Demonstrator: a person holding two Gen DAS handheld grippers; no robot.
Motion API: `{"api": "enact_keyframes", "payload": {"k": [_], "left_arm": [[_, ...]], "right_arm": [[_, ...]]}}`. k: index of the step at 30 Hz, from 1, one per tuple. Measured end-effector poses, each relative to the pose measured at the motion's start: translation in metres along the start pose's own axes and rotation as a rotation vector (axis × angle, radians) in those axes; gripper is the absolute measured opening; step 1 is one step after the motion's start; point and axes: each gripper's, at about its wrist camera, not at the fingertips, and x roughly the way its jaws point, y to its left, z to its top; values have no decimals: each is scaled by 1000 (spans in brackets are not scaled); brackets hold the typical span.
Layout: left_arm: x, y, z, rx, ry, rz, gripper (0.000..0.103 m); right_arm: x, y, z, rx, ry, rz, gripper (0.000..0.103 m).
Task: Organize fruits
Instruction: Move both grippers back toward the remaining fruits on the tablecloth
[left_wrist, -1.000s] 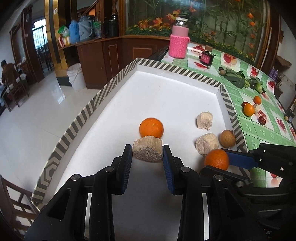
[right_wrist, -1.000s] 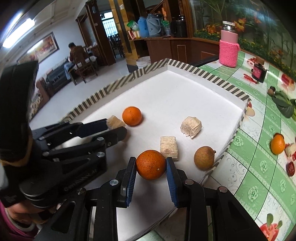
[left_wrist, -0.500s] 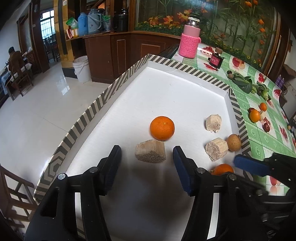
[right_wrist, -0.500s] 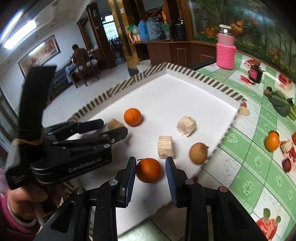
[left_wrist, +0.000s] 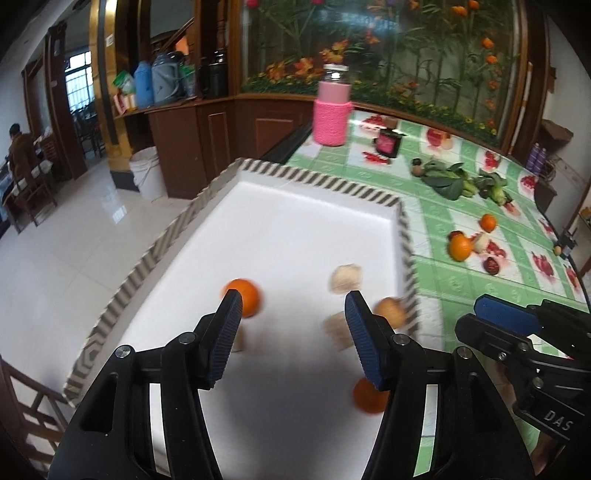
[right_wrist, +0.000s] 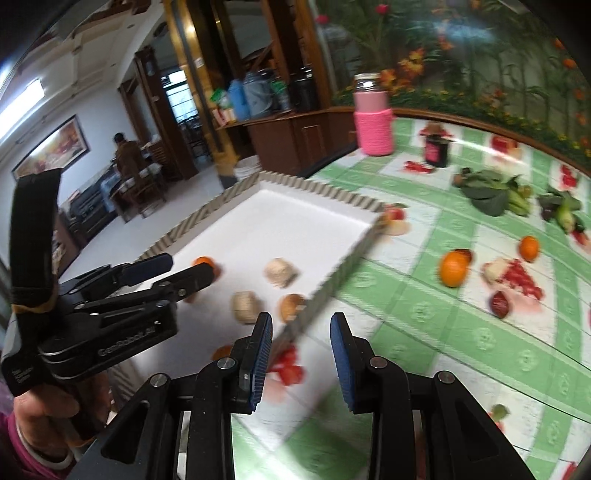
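Both claws lifted back, left claw (left_wrist: 293, 317) and right claw (right_wrist: 301, 343) spread, empty

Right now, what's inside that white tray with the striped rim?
The tray holds two oranges, a brown round fruit and pale fibrous chunks. The left gripper's fingers cover part of one chunk and the near orange, so more could be hidden.

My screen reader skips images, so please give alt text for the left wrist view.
The open, empty left gripper hovers over a white tray with a striped rim that holds two oranges, two pale fibrous blocks and a brown round fruit. The right gripper sits at right above the green checked tablecloth.
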Motion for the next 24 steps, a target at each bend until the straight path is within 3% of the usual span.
{"api": "enact_keyframes", "payload": {"k": [12, 24], "left_arm": [[1, -85, 8, 116, -1, -130, 58], [31, -146, 12, 184, 99, -242, 58]], "right_arm": [[-30, -66, -15, 125, -21, -99, 31], [-53, -143, -40, 258, -12, -194, 32]]}}
